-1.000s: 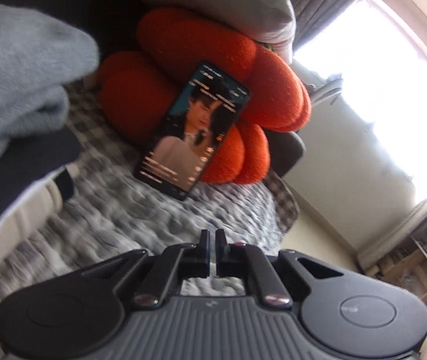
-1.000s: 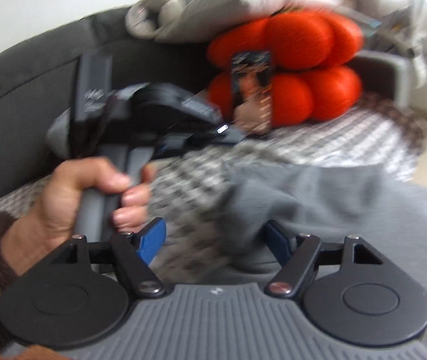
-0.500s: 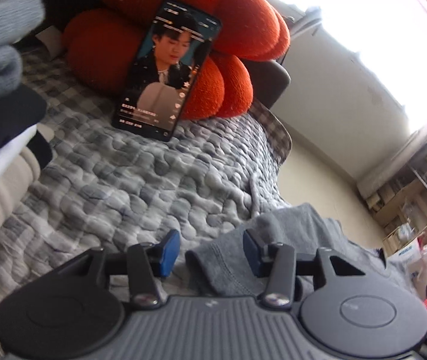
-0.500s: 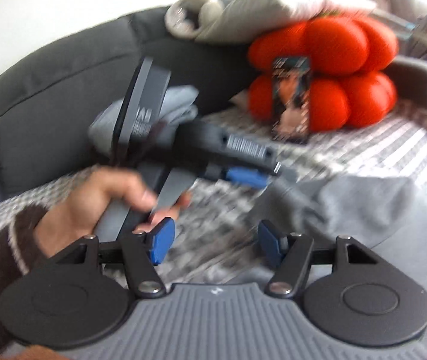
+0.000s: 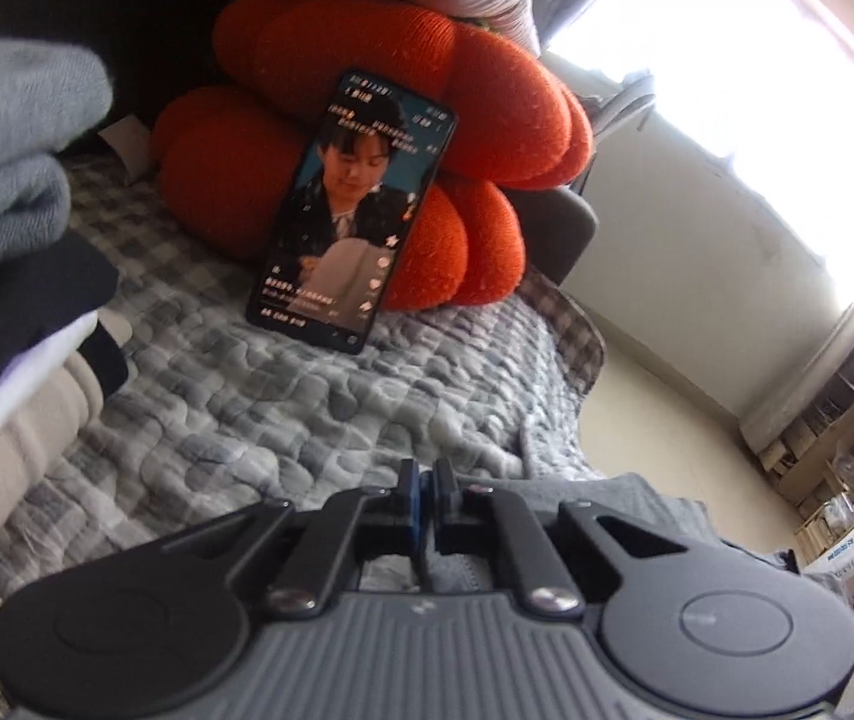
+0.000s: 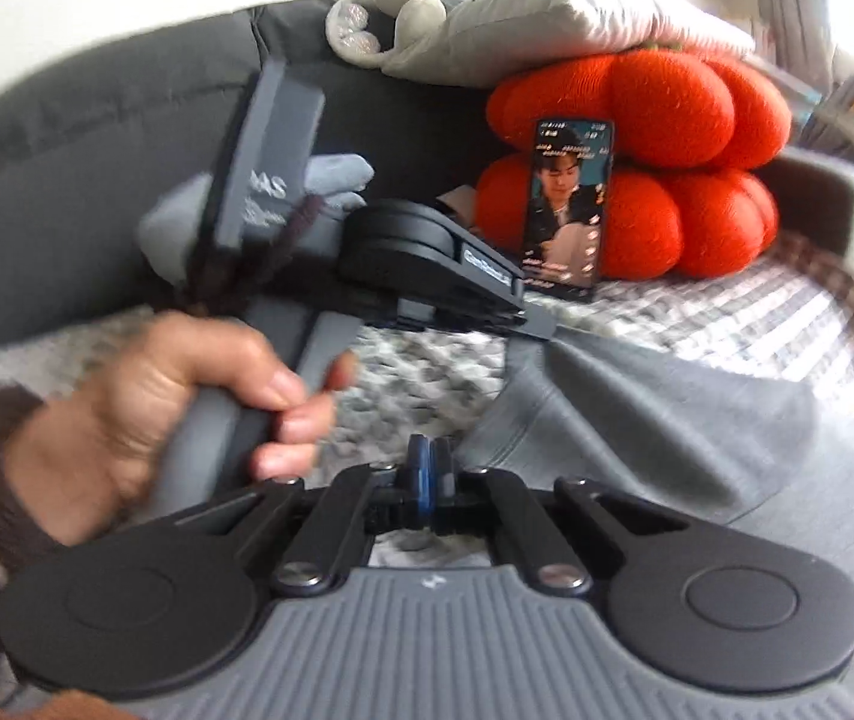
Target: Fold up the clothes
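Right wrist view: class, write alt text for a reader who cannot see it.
The right gripper, jaws shut, hangs over a grey garment on a checked blanket. A hand holds the left gripper; behind, a phone leans on orange cushions.

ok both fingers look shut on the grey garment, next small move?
Probably lift both edges together and carry them toward the phone. The left gripper and right gripper each look pinched on the grey garment, which lies slack on the quilt.
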{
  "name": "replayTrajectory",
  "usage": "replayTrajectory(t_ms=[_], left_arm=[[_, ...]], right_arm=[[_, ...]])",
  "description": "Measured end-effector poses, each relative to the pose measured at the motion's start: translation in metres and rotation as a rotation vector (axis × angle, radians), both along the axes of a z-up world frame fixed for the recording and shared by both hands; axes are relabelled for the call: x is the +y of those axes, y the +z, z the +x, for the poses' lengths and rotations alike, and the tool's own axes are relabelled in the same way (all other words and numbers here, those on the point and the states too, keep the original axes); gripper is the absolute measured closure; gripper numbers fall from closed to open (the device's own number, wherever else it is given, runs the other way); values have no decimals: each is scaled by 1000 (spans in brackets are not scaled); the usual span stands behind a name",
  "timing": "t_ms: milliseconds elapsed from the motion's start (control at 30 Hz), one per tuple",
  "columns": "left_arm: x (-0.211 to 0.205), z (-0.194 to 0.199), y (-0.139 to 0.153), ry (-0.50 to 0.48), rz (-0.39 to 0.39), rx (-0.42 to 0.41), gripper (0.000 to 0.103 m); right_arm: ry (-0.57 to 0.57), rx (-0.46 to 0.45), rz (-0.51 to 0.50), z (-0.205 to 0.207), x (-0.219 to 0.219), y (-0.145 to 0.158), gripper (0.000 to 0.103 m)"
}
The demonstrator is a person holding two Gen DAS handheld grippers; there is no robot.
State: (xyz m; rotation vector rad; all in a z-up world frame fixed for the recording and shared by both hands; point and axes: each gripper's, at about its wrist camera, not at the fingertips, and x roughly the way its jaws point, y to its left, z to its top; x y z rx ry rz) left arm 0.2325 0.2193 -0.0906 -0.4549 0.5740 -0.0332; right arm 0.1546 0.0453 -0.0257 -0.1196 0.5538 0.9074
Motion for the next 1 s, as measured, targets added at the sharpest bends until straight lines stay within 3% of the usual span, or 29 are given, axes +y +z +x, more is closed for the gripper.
replayTrajectory(t_ms=[67, 167, 300, 367, 500, 567, 600, 767, 900, 1000], left_arm=[[-1, 6, -7, 7, 15, 33, 99], [-3, 7, -7, 8, 20, 18, 99], [2, 6, -8, 2, -15, 13, 98], [3, 6, -7, 0, -23, 11, 98], [3, 3, -6, -6, -25, -5, 99], [2, 3, -5, -9, -20, -14, 99], [2, 3, -4, -9, -17, -20, 99], [-1, 1, -1, 4, 27, -46, 100], [-5, 2, -1, 14, 66, -50, 100], [-8, 2, 0, 21, 95, -54, 98]], right_arm=[[5, 53, -11, 5, 1, -5, 103], [-3, 36, -22, 3, 0, -3, 97], [-8, -82, 6, -11, -6, 12, 52], [-25, -138, -4, -16, -4, 18, 52], [-37, -227, -177, -13, 18, 11, 54], [-48, -269, -254, -8, 26, 2, 77], [-52, -265, -261, -6, 26, -1, 100], [37, -105, -88, 4, -7, 13, 99], [72, 24, -120, 11, 2, 0, 97], [68, 33, -111, 6, 5, -1, 96]])
